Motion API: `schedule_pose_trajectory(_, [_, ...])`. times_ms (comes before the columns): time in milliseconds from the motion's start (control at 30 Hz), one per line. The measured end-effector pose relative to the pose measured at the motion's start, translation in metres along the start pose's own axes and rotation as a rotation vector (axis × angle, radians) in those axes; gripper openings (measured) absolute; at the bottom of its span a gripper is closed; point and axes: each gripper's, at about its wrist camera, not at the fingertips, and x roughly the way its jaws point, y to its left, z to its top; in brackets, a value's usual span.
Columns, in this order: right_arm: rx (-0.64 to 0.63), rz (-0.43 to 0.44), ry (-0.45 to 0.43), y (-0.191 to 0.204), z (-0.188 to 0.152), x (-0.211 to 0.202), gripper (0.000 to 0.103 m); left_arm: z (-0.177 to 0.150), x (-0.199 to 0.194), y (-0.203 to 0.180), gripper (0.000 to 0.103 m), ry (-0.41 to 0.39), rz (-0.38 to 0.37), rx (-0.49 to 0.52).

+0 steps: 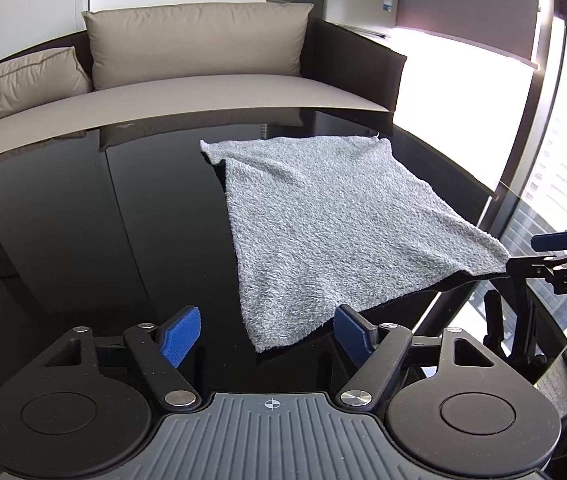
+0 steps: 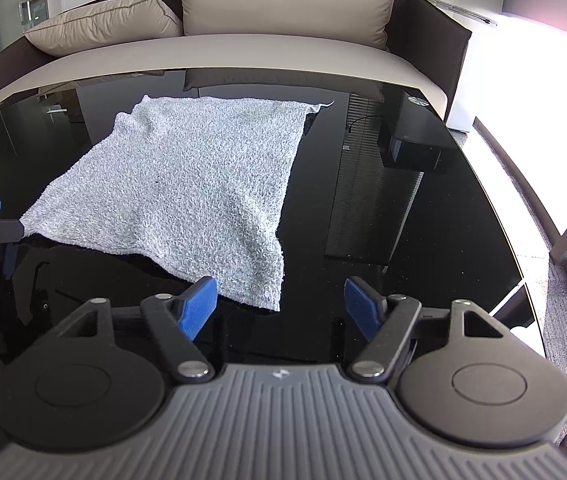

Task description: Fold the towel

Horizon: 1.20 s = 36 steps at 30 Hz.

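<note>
A grey towel (image 1: pixel 323 224) is spread on the glossy black desk (image 1: pixel 83 220), slightly rumpled at its far edge. The left claw (image 1: pixel 267 330) is held open just before the towel's near corner, nothing between its blue pads (image 1: pixel 181 336). The right claw (image 2: pixel 281 306) is likewise open and empty, beside the towel's other near corner. A sofa (image 2: pixel 243 52) is seen behind the desk.
</note>
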Motion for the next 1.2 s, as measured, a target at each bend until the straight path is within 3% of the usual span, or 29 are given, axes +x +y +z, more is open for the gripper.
schedule_pose_trajectory(133, [0.013,0.003,0.007,-0.0021,0.0001,0.0012,0.073,-0.0011,0.0039,-0.0017,0.050,0.014,-0.017,0.005])
schedule_pose_trajectory(167, [0.012,0.006,0.007,-0.0019,0.0000,0.0012,0.072,-0.0014,0.0049,-0.0021,0.043,0.018,-0.022,0.006])
schedule_pose_trajectory(267, [0.007,0.023,0.016,-0.0008,-0.0004,0.0027,0.058,-0.0019,0.0067,-0.0039,0.031,0.024,-0.034,0.014])
schedule_pose_trajectory(400, [0.006,0.027,0.025,0.0004,-0.0007,0.0045,0.052,-0.0026,0.0072,-0.0040,0.028,0.023,-0.030,0.013])
schedule_pose_trajectory(667, [-0.001,0.036,0.031,0.0026,-0.0019,0.0066,0.025,-0.0028,0.0064,-0.0046,0.015,0.025,-0.006,0.021])
schedule_pose_trajectory(733, [0.005,0.037,0.031,0.0017,-0.0019,0.0065,0.014,-0.0025,0.0064,-0.0039,0.013,0.026,-0.005,0.018])
schedule_pose_trajectory(900, [-0.004,0.042,0.031,0.0030,-0.0020,0.0065,0.009,-0.0022,0.0056,-0.0053,0.007,0.026,-0.009,0.026])
schedule_pose_trajectory(1200, [0.007,0.049,0.017,0.0014,-0.0015,0.0036,0.004,-0.0018,0.0046,-0.0059,0.005,0.025,-0.013,0.023])
